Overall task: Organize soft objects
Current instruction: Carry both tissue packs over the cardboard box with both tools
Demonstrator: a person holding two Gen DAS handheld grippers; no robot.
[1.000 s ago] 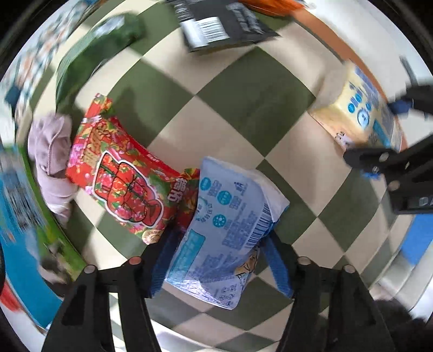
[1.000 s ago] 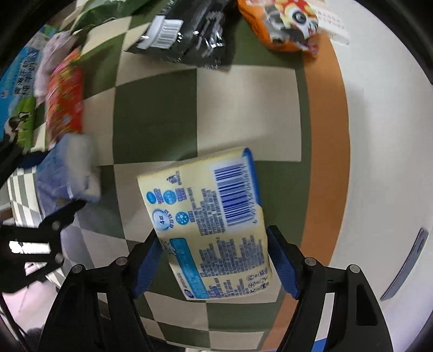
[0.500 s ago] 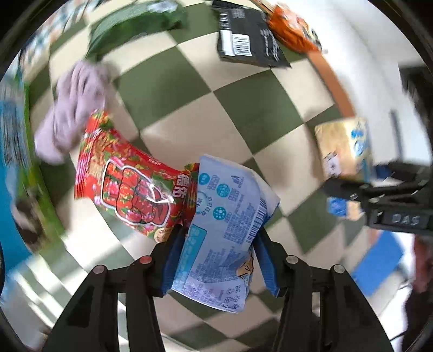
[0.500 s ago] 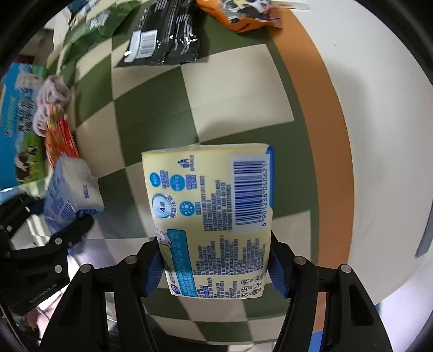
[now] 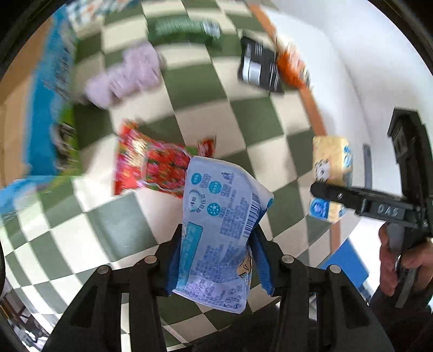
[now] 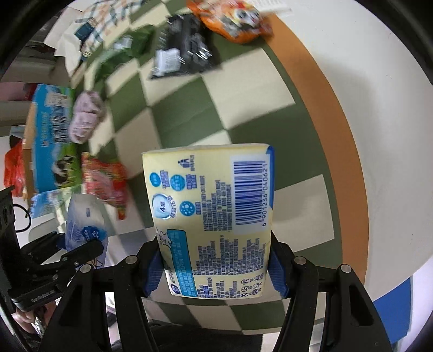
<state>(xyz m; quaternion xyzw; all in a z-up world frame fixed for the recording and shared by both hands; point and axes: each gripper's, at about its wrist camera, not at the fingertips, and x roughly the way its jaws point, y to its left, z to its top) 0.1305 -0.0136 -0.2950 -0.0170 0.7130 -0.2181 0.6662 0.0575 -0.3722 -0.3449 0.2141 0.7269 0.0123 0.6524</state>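
My left gripper [image 5: 216, 260] is shut on a blue tissue pack [image 5: 219, 224] and holds it above the green-and-cream checkered cloth [image 5: 243, 119]. My right gripper [image 6: 213, 265] is shut on a yellow tissue pack [image 6: 213, 205], also lifted off the cloth. The yellow tissue pack [image 5: 331, 165] and the right gripper show at the right of the left wrist view. The blue tissue pack [image 6: 81, 224] shows at the lower left of the right wrist view.
On the cloth lie a red snack bag [image 5: 154, 165], a lilac cloth bundle [image 5: 127, 75], a green bag [image 5: 184, 27], a black packet [image 5: 259, 70] and an orange bag [image 6: 232, 21]. A blue-and-green milk carton box [image 6: 51, 135] stands at the left.
Both grippers closed on their tissue packs and lifted them off the cloth. The table items now look farther away in both views.
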